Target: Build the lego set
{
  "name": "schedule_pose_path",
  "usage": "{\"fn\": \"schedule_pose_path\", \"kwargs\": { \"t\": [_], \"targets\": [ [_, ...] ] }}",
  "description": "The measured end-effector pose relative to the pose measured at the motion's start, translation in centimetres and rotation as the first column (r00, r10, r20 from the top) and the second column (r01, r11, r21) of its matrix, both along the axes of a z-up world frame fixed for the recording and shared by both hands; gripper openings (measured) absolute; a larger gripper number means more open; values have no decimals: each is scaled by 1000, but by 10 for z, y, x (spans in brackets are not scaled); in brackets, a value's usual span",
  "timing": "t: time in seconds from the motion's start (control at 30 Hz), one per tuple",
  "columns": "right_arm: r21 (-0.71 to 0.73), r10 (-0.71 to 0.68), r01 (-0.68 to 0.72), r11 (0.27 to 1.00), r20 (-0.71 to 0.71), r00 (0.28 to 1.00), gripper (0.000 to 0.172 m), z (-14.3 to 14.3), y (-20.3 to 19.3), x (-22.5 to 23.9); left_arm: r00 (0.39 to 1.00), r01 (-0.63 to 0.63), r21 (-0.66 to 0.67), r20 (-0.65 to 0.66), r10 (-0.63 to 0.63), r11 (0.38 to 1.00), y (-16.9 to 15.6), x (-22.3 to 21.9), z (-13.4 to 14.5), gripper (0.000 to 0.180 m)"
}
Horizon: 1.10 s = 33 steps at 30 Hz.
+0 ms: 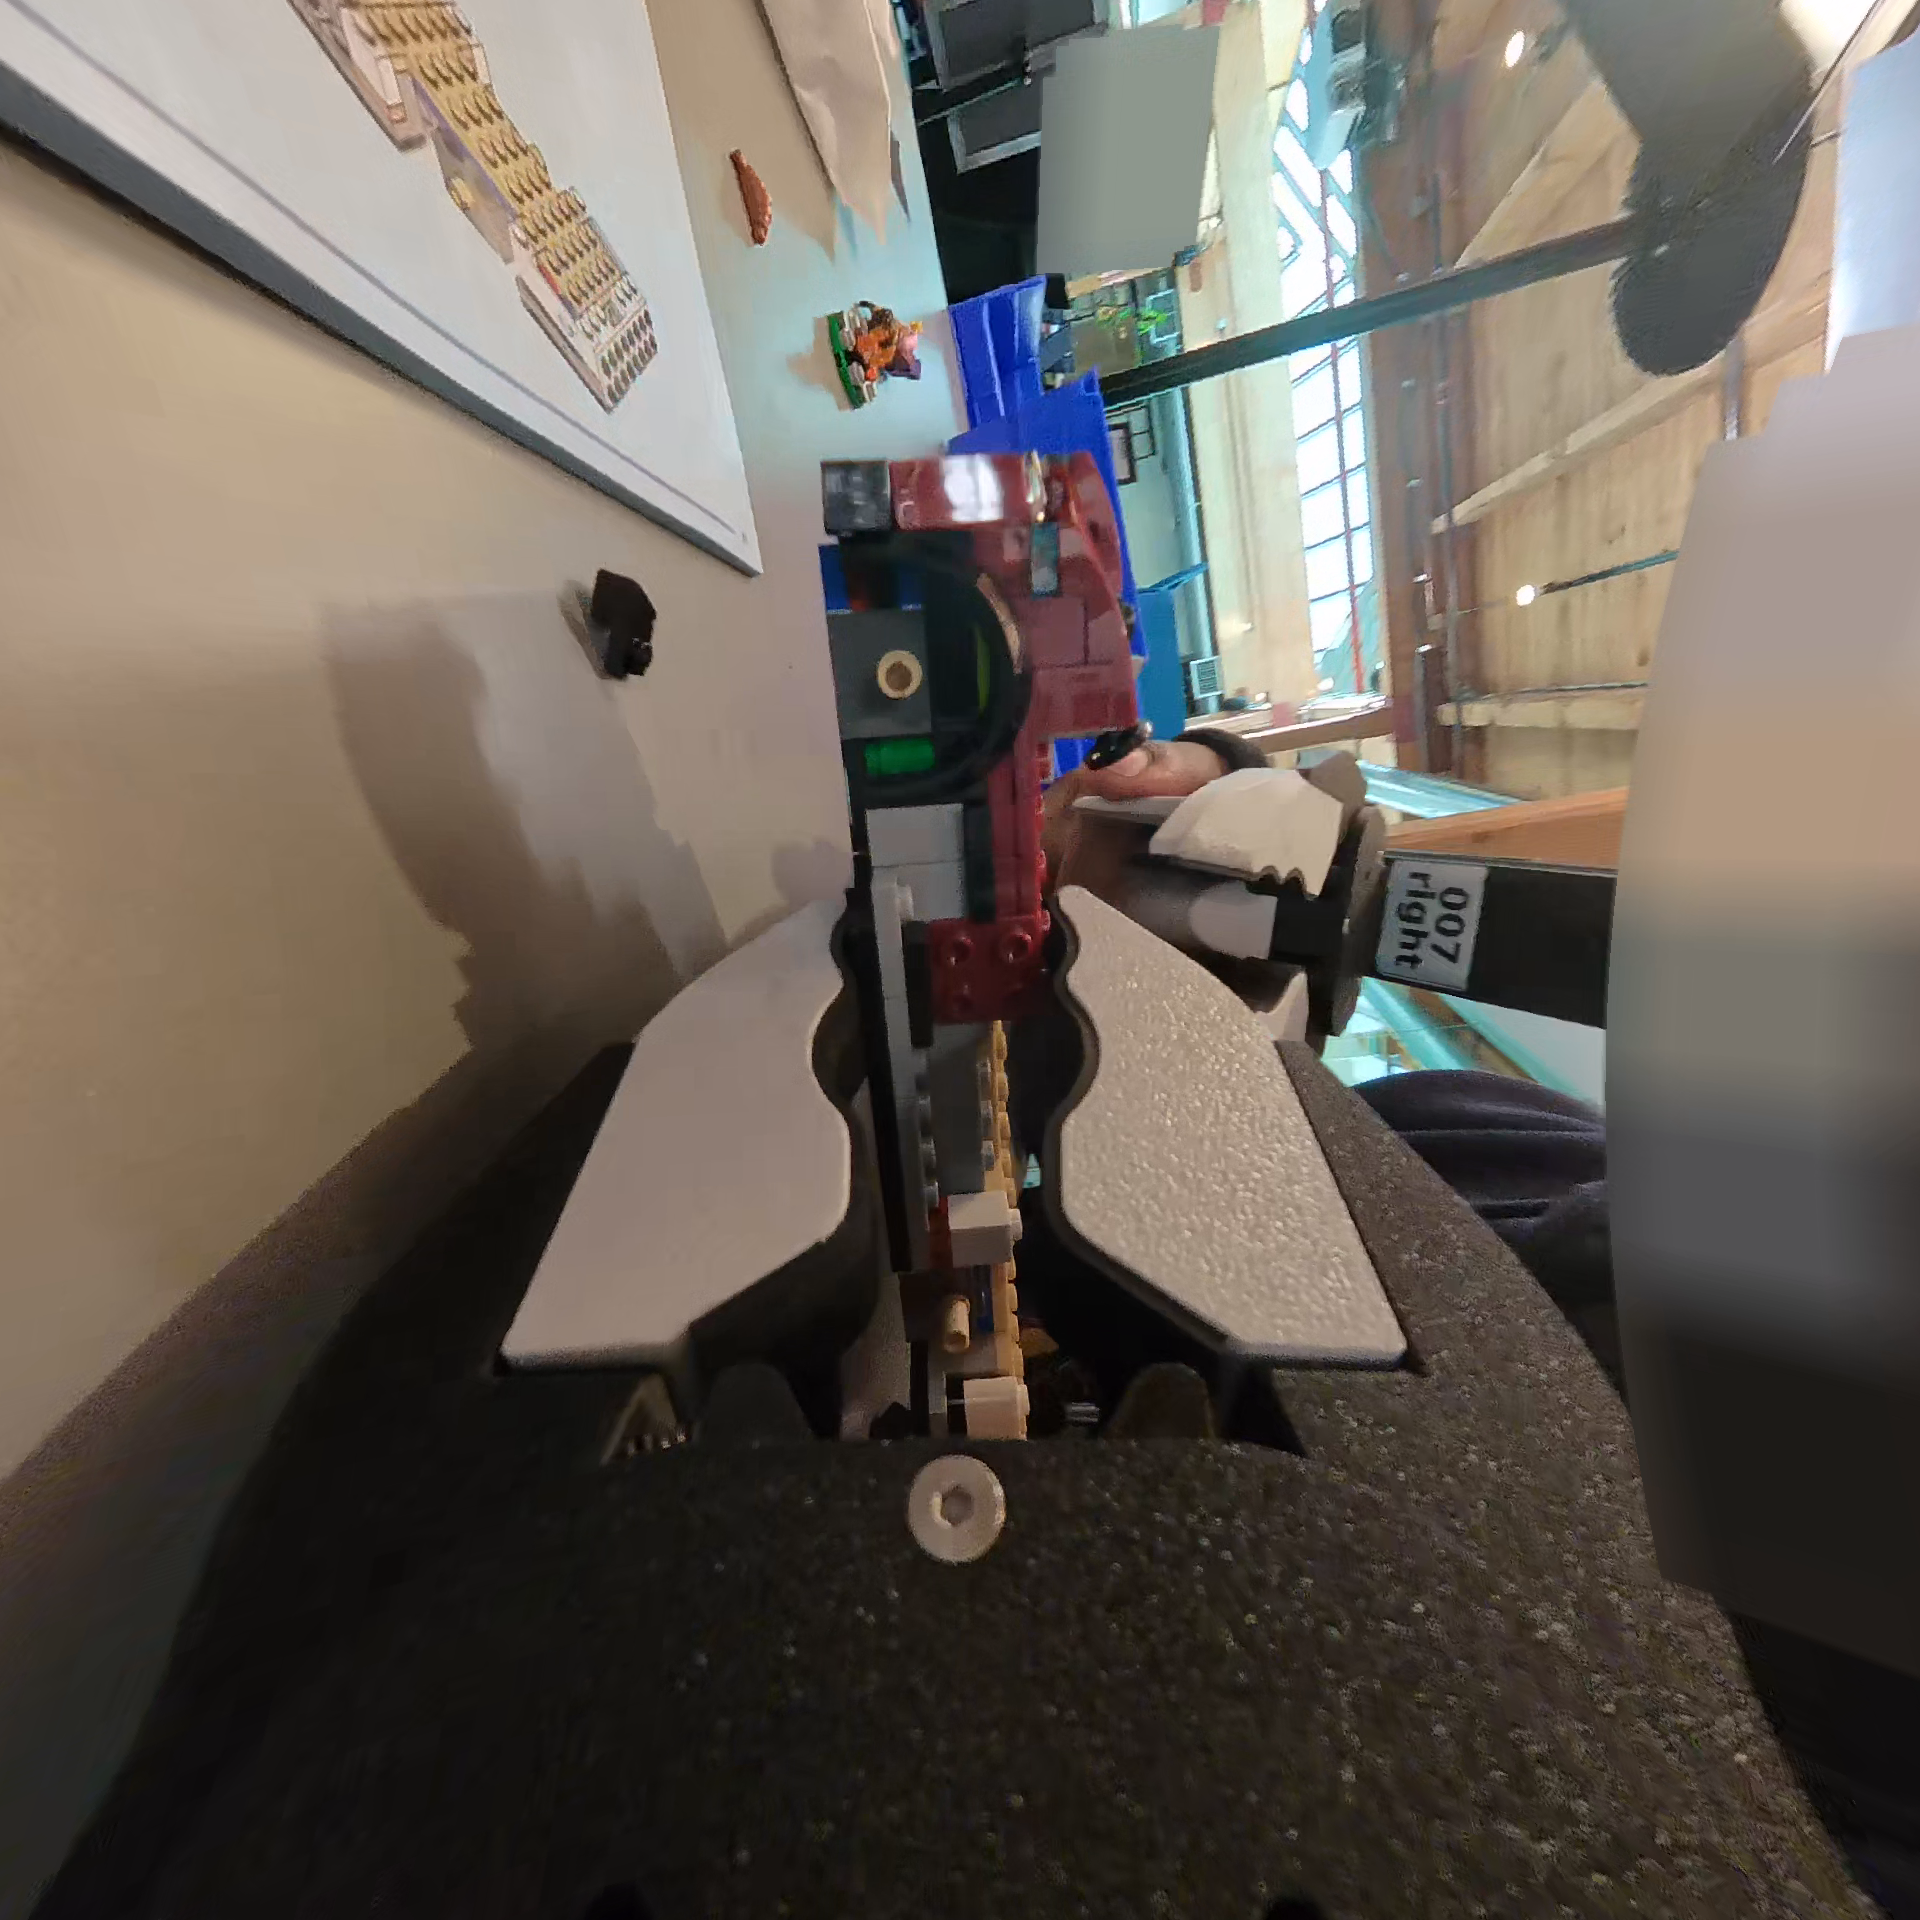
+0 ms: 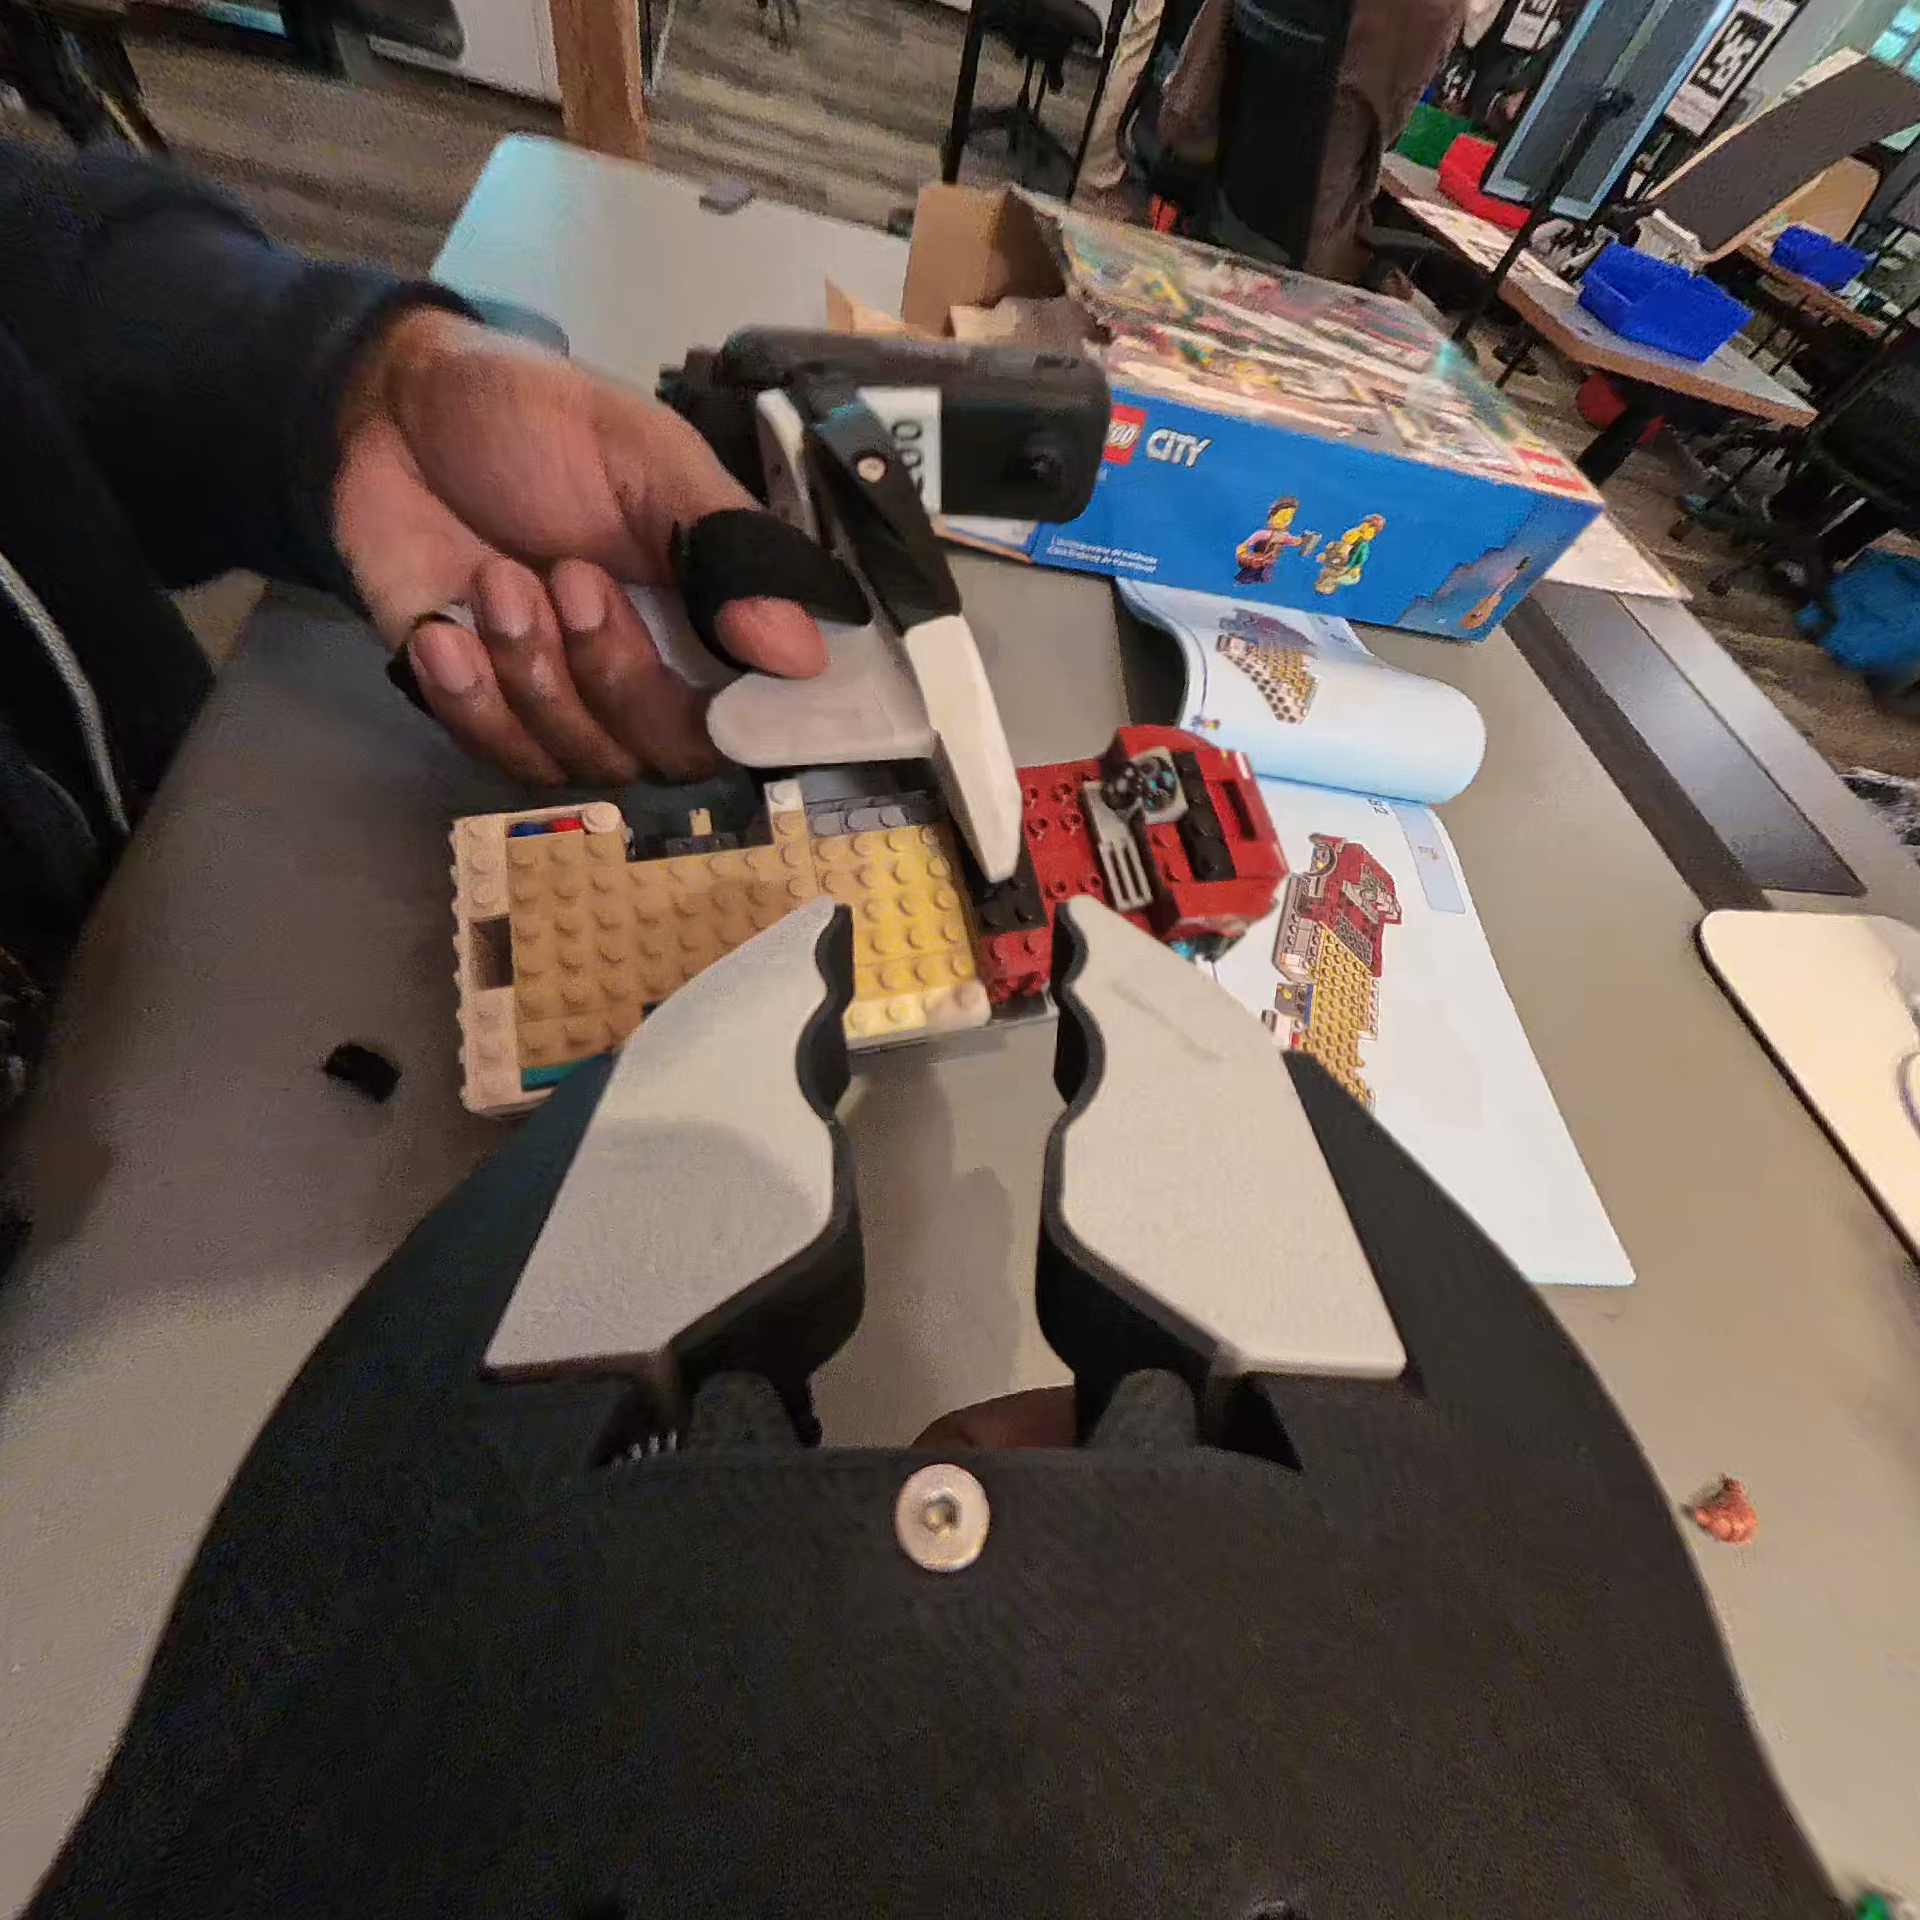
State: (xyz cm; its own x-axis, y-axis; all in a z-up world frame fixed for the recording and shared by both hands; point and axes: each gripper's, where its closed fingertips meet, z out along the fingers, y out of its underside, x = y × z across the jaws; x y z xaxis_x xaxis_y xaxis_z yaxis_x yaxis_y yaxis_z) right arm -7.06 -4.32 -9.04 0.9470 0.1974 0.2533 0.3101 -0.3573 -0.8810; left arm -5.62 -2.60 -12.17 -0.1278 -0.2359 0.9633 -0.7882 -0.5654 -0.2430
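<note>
Just beyond the right gripper (image 2: 945,935), whose grey fingers (image 2: 1153,1049) stand apart with nothing between the pads, a studded brick model (image 2: 727,914) lies on the grey worktop (image 2: 260,831). The tips hover by its near edge, at the seam between the yellow plates and the dark red cab. The model's long axis runs left to right, tan plates at the left end, the red cab at the right end. The left gripper (image 1: 951,935) comes in from the far side, held by a hand (image 2: 520,551), and its fingers (image 1: 1174,1122) are clamped on the model's thickness near the red section, pads pressing on both faces. Bare worktop lies to the left, with a small black piece (image 2: 358,1070). To the right an open instruction booklet (image 2: 1382,935) lies flat, touching the cab's end. Farther off sits a glossy blue cardboard box (image 2: 1320,488).
</note>
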Motion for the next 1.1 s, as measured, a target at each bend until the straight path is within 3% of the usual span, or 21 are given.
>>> {"fn": "schedule_pose_path", "kwargs": {
  "t": [0.3,0.67,1.1],
  "targets": [
    [-30,-60,59,998,-20,998,37,-5,7,3,999,40,84,21,-42,996,-15,-10,2,31],
    [-59,-53,51,997,-34,998,43,-13,5,0,997,76,-1,9,-76,997,-20,-17,4,31],
    [-81,-57,60,995,43,997,46,-19,5,-3,996,82,24,-31,-82,996,-27,-19,0,32]
  ]
}}
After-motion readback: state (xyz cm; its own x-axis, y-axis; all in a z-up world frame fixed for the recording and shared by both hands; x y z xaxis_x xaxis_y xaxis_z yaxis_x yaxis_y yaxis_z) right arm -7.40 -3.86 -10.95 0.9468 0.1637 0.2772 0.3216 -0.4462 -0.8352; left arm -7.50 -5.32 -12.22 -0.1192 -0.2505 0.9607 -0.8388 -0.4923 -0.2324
